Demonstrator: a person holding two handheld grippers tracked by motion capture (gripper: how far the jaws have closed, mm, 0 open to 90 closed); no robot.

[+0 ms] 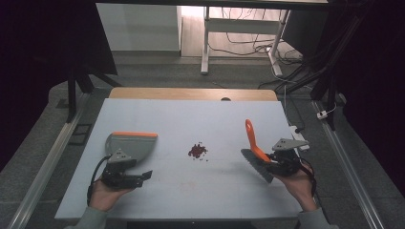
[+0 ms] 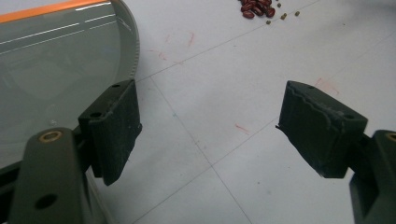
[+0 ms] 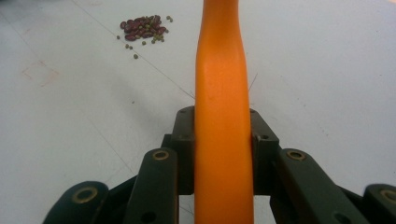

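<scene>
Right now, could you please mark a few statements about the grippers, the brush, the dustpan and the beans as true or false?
1. The right gripper is shut on the brush by its orange handle. True.
2. The left gripper grips the dustpan. False: its jaws stand open with only table between them; the dustpan lies beside one jaw.
3. The beans lie in a small pile on the table between dustpan and brush. True.
4. The beans are already in the dustpan. False: they lie on the bare table, apart from it.
</scene>
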